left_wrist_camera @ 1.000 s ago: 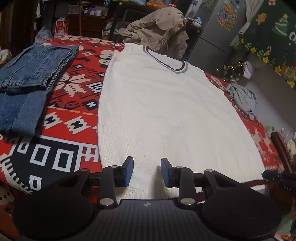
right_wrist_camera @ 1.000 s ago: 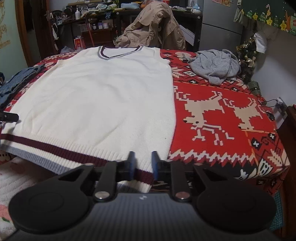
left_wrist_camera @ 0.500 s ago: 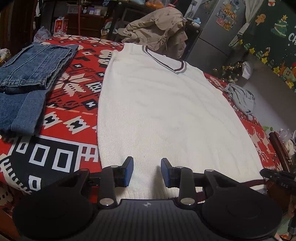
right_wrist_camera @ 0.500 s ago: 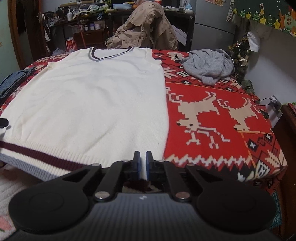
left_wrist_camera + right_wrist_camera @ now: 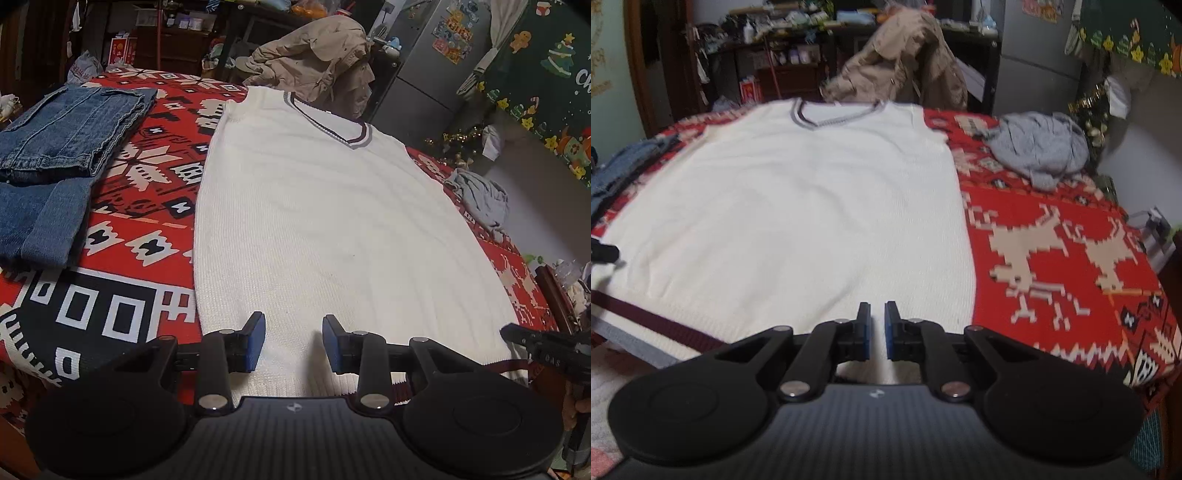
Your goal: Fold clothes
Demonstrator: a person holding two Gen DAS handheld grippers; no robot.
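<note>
A white knit vest (image 5: 317, 221) with a grey and maroon V-neck lies flat on the red patterned blanket (image 5: 147, 206), its collar at the far end. My left gripper (image 5: 293, 343) hovers over the near hem by the vest's left edge. It is open, with only flat knit showing between the blue pads. My right gripper (image 5: 877, 328) is at the hem near the vest's (image 5: 798, 206) right edge. Its jaws stand a narrow slit apart and are opening slightly, with white knit in the slit. The left wrist view shows the right gripper (image 5: 517, 334) at the hem's right corner.
Folded blue jeans (image 5: 55, 166) lie on the blanket to the left of the vest. A crumpled grey garment (image 5: 1038, 147) sits at the far right. A tan jacket (image 5: 901, 62) hangs beyond the collar. The blanket's (image 5: 1071, 258) reindeer pattern is bare right of the vest.
My right gripper closed from a wide gap to a narrow slit at the hem and slid a little leftward over the vest. The left gripper has not moved.
</note>
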